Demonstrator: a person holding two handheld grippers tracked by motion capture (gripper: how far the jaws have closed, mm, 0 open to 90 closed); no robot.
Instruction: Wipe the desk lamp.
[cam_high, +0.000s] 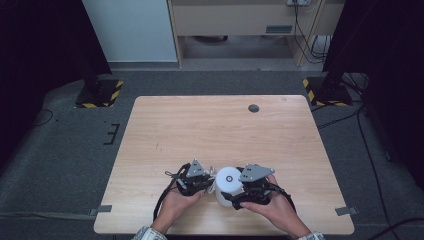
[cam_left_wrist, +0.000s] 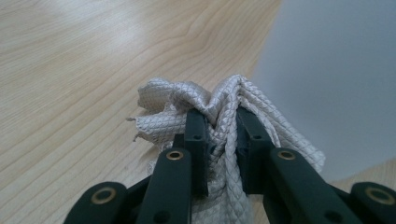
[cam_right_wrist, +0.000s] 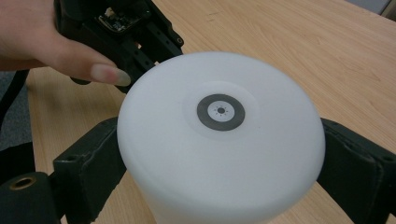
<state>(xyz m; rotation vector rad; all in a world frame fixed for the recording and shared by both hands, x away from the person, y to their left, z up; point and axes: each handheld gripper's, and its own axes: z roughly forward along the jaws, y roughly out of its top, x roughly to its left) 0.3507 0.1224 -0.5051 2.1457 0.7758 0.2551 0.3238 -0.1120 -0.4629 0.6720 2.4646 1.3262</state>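
Note:
A white cylinder (cam_high: 227, 184) with a grey ring mark on its top (cam_right_wrist: 220, 112) stands near the table's front edge. My right gripper (cam_high: 240, 192) (cam_right_wrist: 224, 161) is shut on the cylinder, one black jaw pressed against each side. My left gripper (cam_high: 209, 181) (cam_left_wrist: 222, 135) is shut on a bunched, quilted off-white cloth (cam_left_wrist: 219, 107), right beside the cylinder (cam_left_wrist: 336, 84). A scrap of that cloth (cam_high: 212, 174) peeks out between the left gripper and the cylinder. In the right gripper view the left gripper (cam_right_wrist: 126, 28) and its hand (cam_right_wrist: 51, 42) sit just behind the cylinder.
The light wooden table (cam_high: 220, 130) has a dark round grommet (cam_high: 253, 108) at the back right. Grey tape tabs (cam_high: 104, 208) (cam_high: 345, 210) mark its front corners. Two black stands on striped bases (cam_high: 100, 92) (cam_high: 325, 91) flank the far corners on the carpet.

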